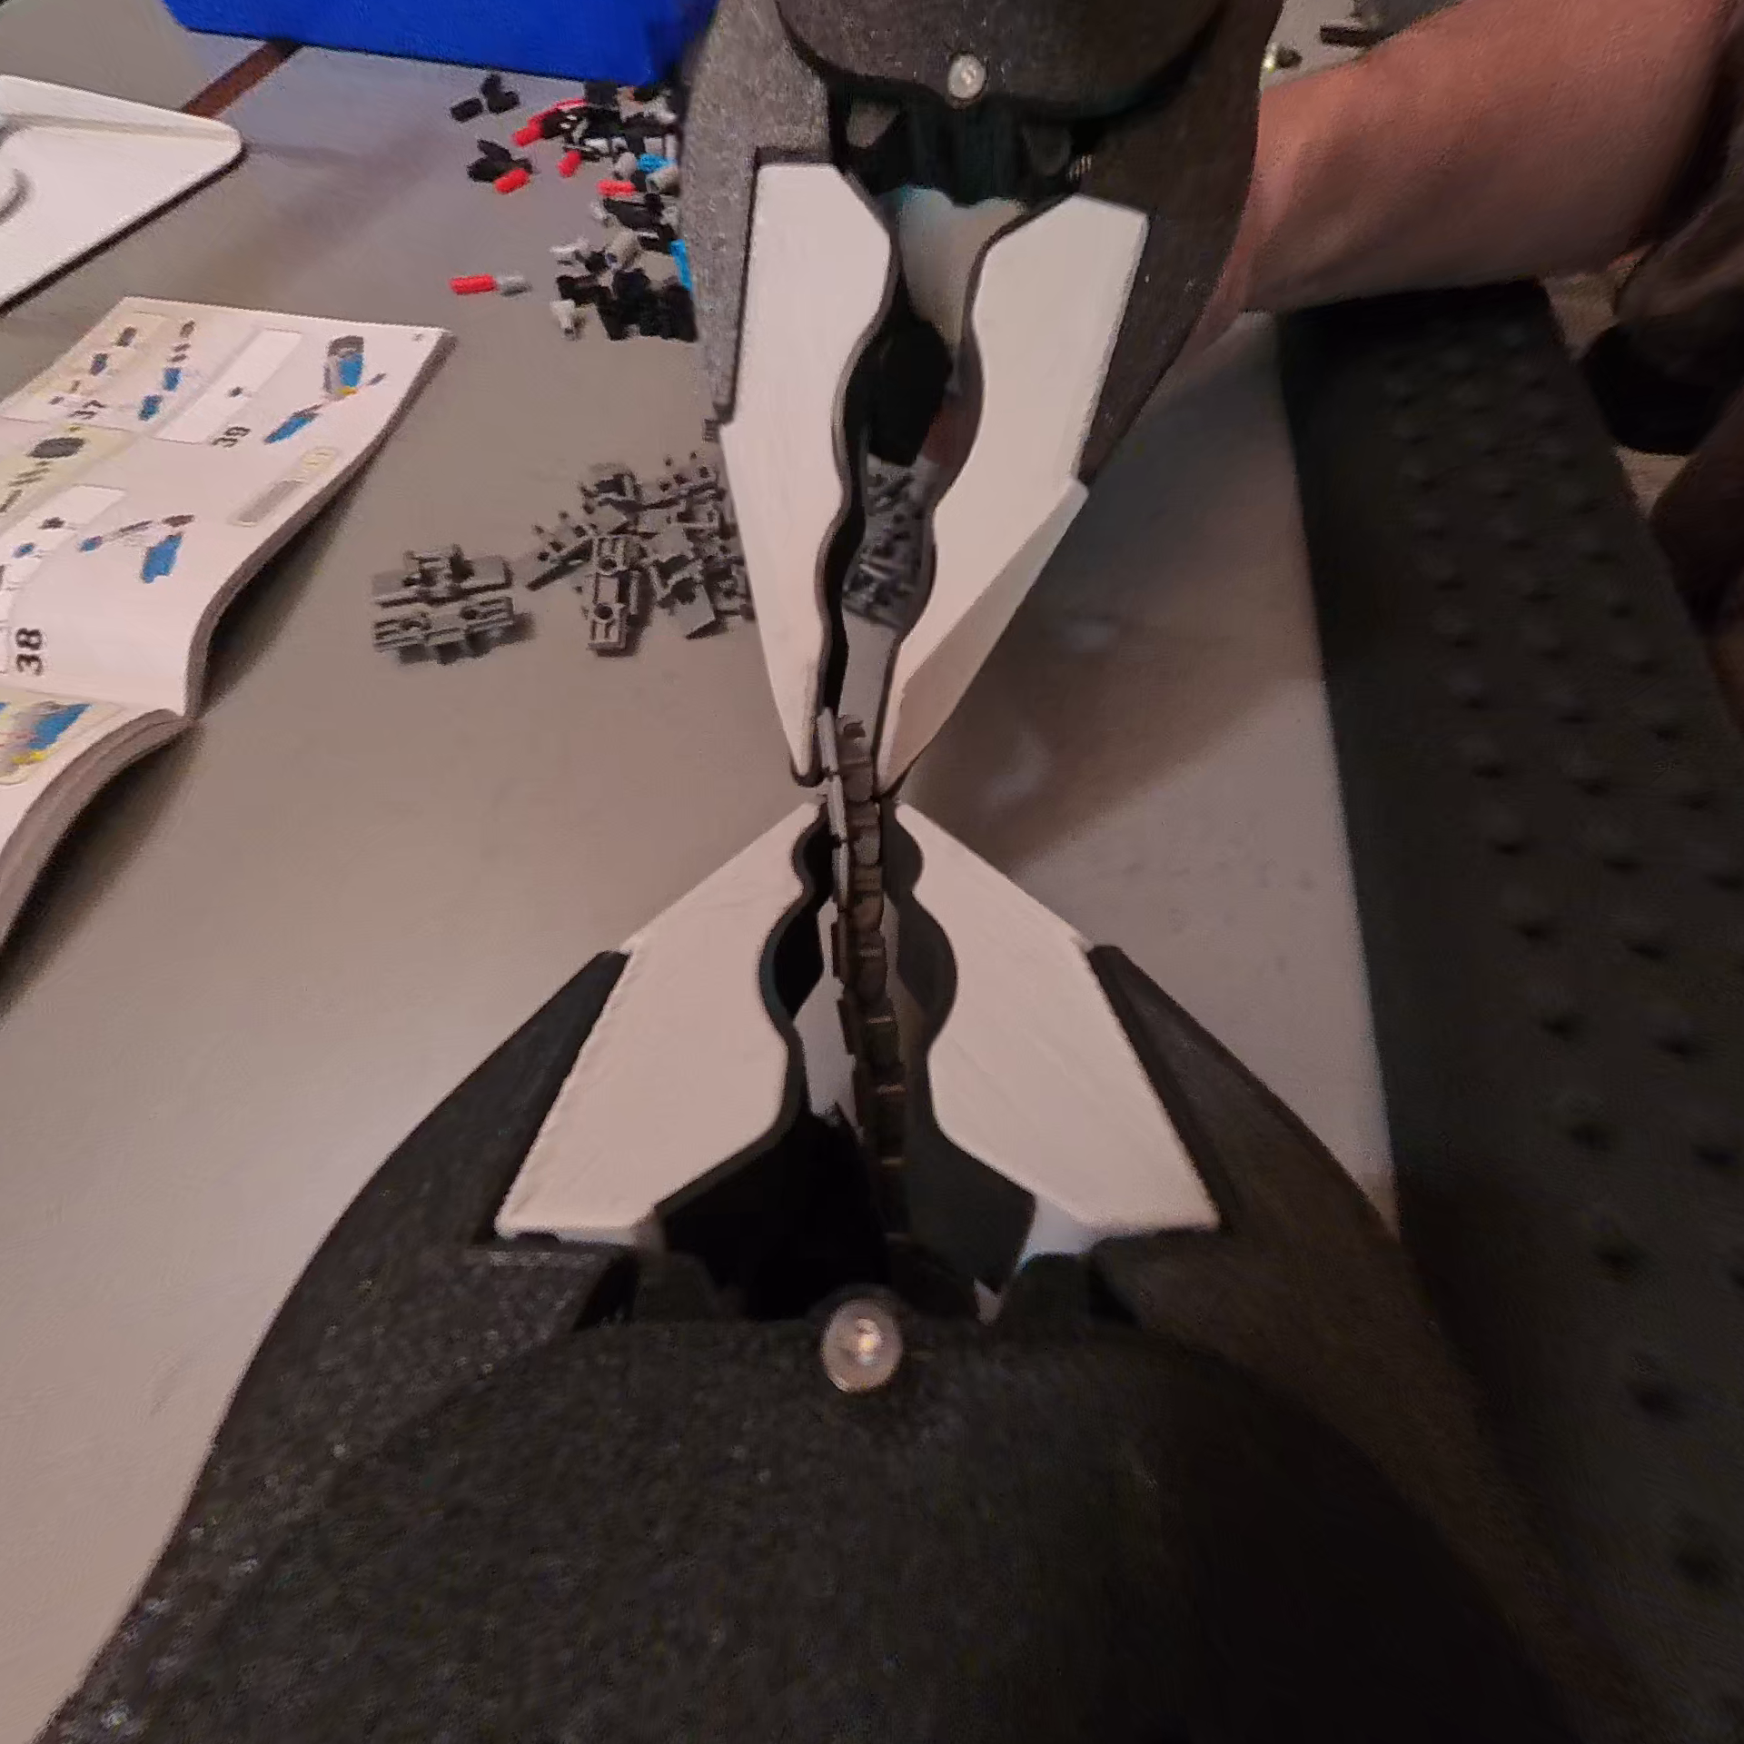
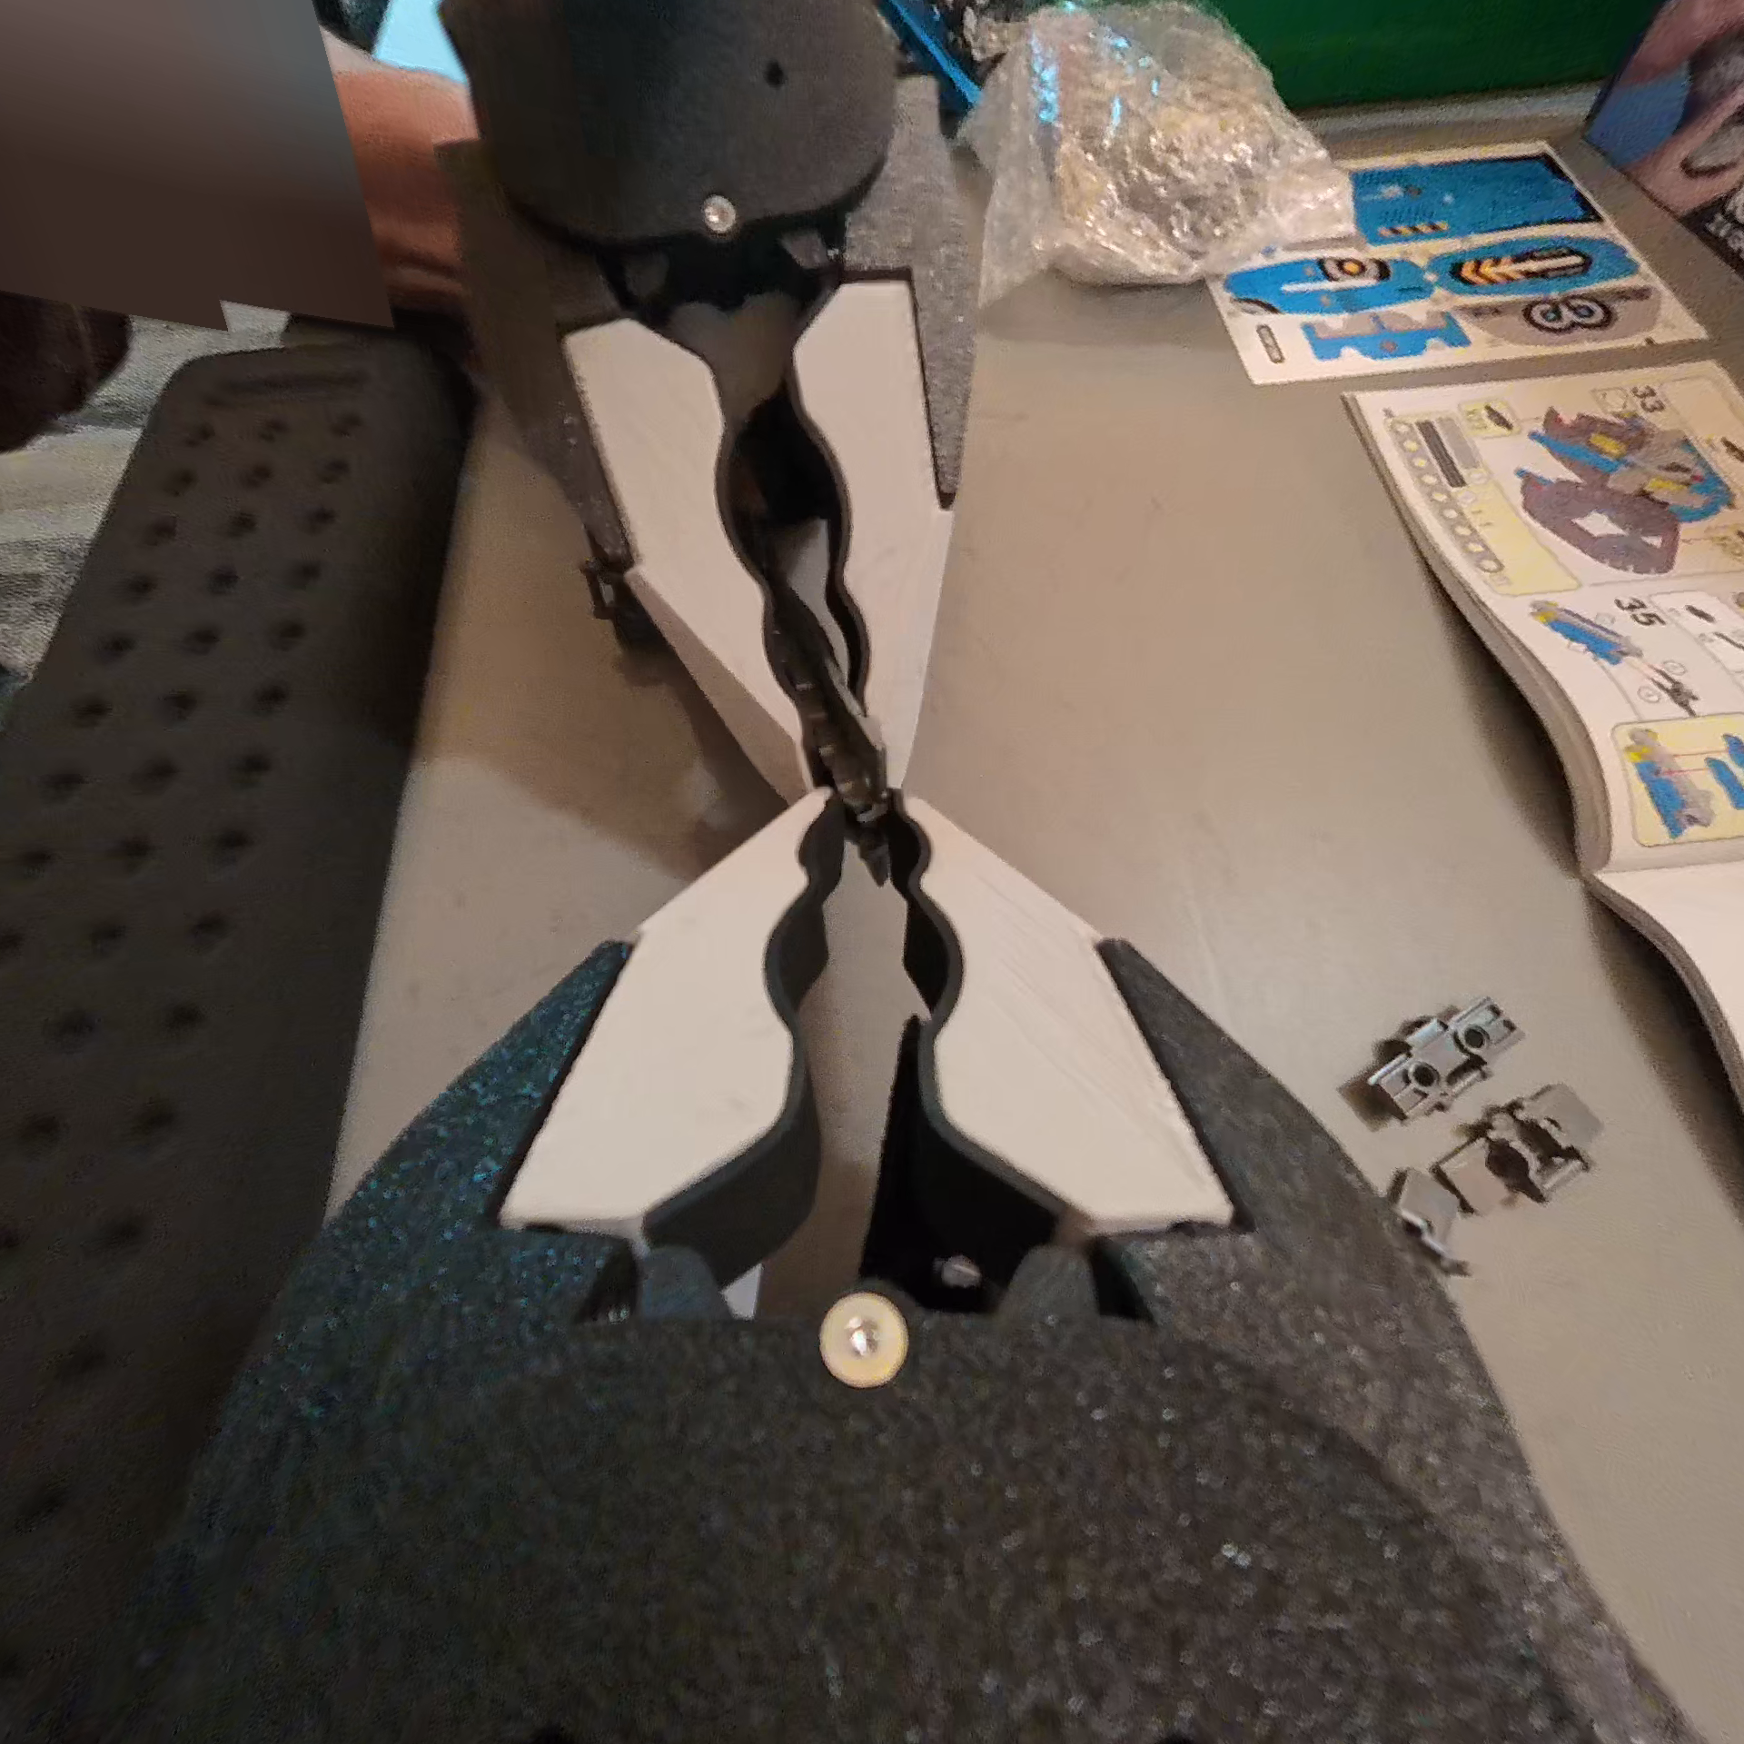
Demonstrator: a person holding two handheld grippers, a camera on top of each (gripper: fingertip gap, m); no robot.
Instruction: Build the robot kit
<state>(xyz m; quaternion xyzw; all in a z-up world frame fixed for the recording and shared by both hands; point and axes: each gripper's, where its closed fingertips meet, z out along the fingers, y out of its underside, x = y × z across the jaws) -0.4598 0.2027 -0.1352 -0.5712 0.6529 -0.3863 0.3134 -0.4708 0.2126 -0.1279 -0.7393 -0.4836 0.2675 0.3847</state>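
My left gripper (image 1: 849, 812) is shut on a chain of dark grey track links (image 1: 873, 944) that runs back between its white fingers. My right gripper (image 1: 840, 769) faces it tip to tip from the far side and pinches the chain's front end, beside a thin light grey piece (image 1: 829, 755). In the right wrist view my right gripper (image 2: 863, 816) is closed at the tips on the chain's end (image 2: 873, 835). The rest of the chain (image 2: 816, 679) lies inside the left gripper (image 2: 849, 783) opposite. Both are held above the grey table (image 1: 472, 944).
An open instruction booklet (image 1: 142, 528) lies to the left, with grey parts (image 1: 444, 609) and small black, red and blue parts (image 1: 604, 236) behind it. A black perforated mat (image 1: 1510, 849) lies right. A plastic bag (image 2: 1151, 160), sticker sheet (image 2: 1453, 274) and two grey parts (image 2: 1472, 1104) also lie on the table. My two grippers' fingertips are within a few centimetres of each other.
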